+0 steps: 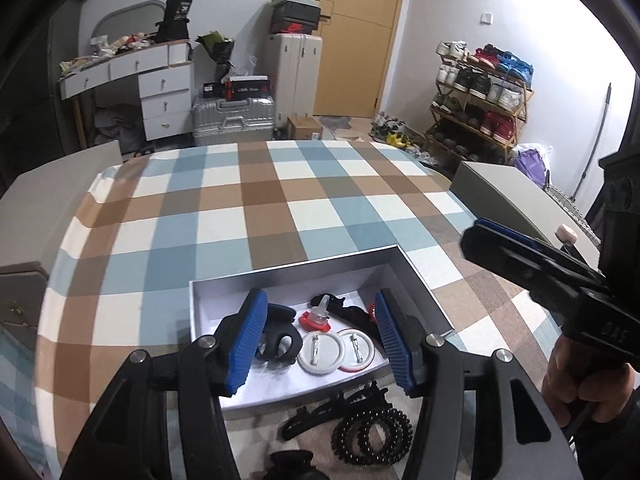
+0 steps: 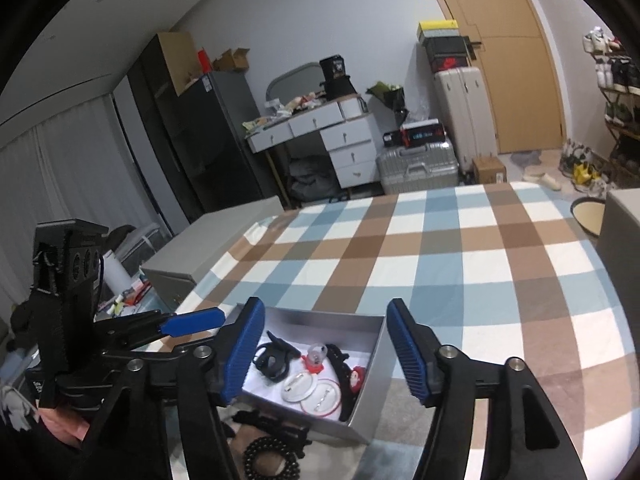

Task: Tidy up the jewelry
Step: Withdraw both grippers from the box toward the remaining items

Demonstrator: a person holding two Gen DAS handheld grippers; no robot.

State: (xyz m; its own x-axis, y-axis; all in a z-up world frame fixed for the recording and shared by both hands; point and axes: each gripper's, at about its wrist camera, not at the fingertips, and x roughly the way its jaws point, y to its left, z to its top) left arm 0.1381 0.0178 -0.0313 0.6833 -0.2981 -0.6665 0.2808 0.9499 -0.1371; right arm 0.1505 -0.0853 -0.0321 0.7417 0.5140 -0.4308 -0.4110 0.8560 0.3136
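1. The left gripper (image 1: pixel 320 344) hangs over the open grey box (image 1: pixel 424 280) with its jaws spread wide and nothing between them.
2. The right gripper (image 2: pixel 326 354) is likewise wide and empty, poised over the same box from the other side; in the left wrist view it shows as a dark tool (image 1: pixel 532 264) well above the right part of the table.
3. The box sits near the table's front edge on the checked tablecloth (image 1: pixel 256 200). Inside lie two round pin badges (image 1: pixel 340 350) side by side with their backs up, a black claw clip (image 1: pixel 280 336) toward the left wall, a small red-based charm (image 1: pixel 318 318) and dark hair pieces toward the right wall.
4. Still outside, between the box and the front edge, are a black coil hair tie (image 1: pixel 374 434), a flat black hair clip (image 1: pixel 328 412) and a dark item at the very edge, too cut off to name.
5. The coil tie looks light, soft and springy; a pinch across one side of its ring should hold, though it may stretch or roll out of the ribbed pads.
6. The flat clip looks stiff, thin and light, probably slippery plastic; gripping across its narrow middle seems safest.
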